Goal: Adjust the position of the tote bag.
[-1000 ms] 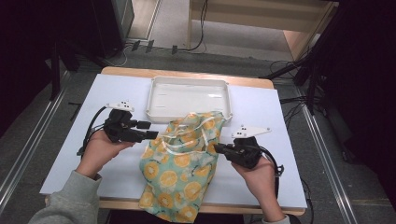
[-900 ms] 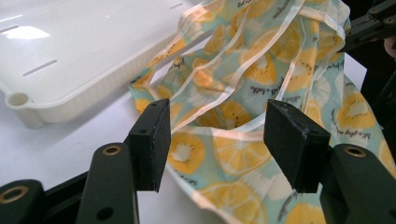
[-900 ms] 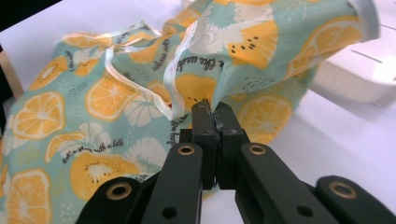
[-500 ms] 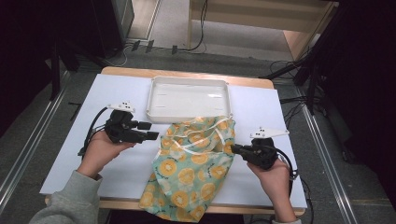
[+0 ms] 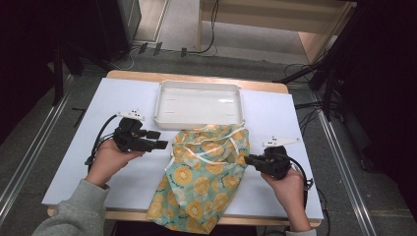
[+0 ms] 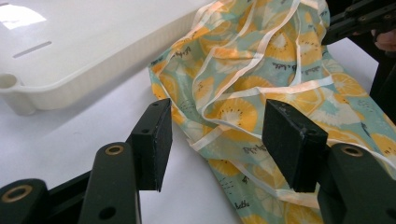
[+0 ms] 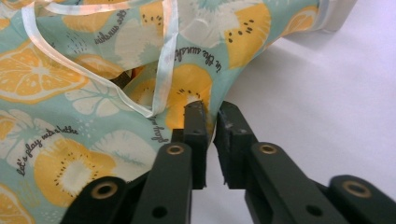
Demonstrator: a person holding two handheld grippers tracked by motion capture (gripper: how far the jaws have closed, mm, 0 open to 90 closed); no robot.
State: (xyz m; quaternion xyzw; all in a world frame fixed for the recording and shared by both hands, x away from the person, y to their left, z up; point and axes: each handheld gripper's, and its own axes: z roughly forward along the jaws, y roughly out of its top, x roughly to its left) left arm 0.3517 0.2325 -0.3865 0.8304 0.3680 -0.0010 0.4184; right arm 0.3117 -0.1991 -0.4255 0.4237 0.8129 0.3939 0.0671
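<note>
My black grippers point(image 5: 162, 144) flank a teal cloth point(image 5: 206, 184) printed with orange and yellow citrus slices, dark script lettering and pale peach ribbon ties point(image 6: 261, 91), while at twelve o'clock a cream-white tray point(image 5: 162, 105) sits on the white table point(image 5: 98, 105).

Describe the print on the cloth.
Teal cloth with orange and kiwi slices plus script lettering; clearest in the right gripper view.
</note>
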